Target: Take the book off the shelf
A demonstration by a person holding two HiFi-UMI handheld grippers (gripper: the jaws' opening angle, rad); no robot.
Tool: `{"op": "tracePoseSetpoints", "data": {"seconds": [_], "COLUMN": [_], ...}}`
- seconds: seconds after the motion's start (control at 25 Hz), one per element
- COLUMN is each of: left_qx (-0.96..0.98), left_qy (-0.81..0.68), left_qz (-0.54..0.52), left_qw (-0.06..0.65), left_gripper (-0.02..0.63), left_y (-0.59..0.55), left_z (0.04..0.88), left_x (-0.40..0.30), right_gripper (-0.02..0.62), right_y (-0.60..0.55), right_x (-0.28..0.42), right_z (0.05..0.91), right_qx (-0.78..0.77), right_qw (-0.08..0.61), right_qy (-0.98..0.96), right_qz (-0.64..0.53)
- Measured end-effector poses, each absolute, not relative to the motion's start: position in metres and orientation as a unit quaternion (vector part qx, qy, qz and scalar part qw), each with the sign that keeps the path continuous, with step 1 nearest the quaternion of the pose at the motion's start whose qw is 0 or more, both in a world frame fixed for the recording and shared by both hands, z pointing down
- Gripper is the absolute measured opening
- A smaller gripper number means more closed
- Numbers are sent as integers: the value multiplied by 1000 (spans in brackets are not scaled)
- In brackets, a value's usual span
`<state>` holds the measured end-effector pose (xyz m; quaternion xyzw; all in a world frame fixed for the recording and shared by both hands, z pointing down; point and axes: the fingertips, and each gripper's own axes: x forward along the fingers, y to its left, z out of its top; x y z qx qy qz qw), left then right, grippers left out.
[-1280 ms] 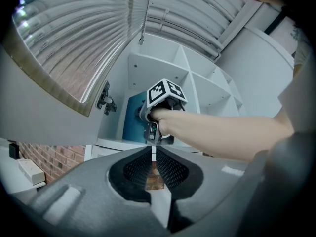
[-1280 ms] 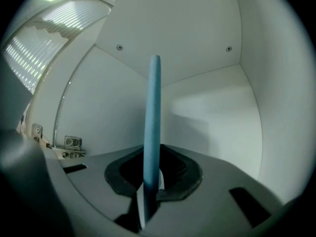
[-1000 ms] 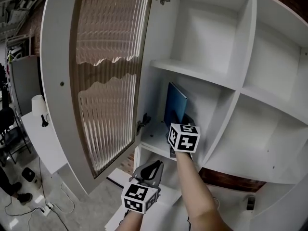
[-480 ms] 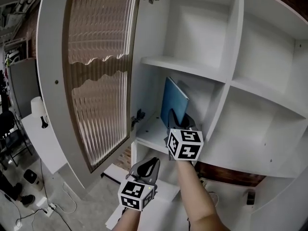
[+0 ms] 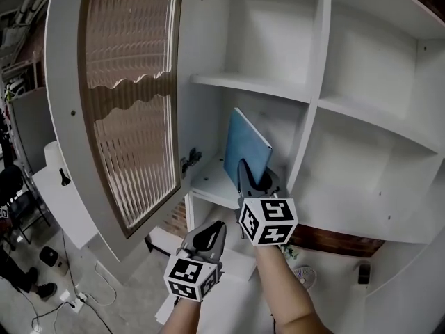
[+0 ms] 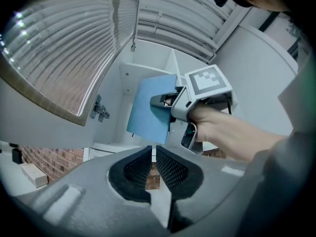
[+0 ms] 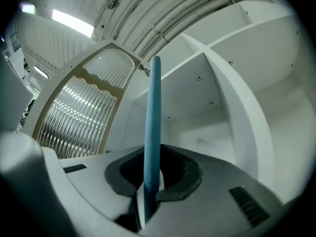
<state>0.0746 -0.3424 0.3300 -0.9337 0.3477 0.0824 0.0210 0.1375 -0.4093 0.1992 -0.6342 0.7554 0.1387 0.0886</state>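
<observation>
White shelving [image 5: 361,110] filled the frame, its compartments bare, with a ribbed-glass door [image 5: 128,103] swung open at the left. At the centre of the head view the book [image 5: 245,148] stood on edge at the mouth of the middle compartment. Its long axis ran upward and leaned toward the upper left, with one broad face showing to the camera. Whether its lower edge touched the shelf board [image 5: 208,183] could not be told. It was thin, with a plain blue cover and no print that could be made out. The right gripper [image 5: 252,178] had its jaws clamped on the book's lower part. Its own view showed the book edge-on as a narrow blue strip rising between the pads. Toward the lower left, the left gripper [image 5: 212,229] hung apart from the book, its jaws drawn almost together on nothing
</observation>
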Motion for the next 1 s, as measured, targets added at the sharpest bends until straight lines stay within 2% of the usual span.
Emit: {"op": "tracePoseSetpoints", "data": {"seconds": [1.0], "left_qx": [-940], "left_qy": [325], "left_qz": [92], "left_qw": [52], "left_gripper": [9], "left_y": [-284], "left_z": [317], "left_x": [95], "right_gripper": [54], "right_y": [-290], "right_x": [144], "right_z": [249], "right_qx": [-596], "right_qw": [104], "right_qy": [782], "right_qz": [149]}}
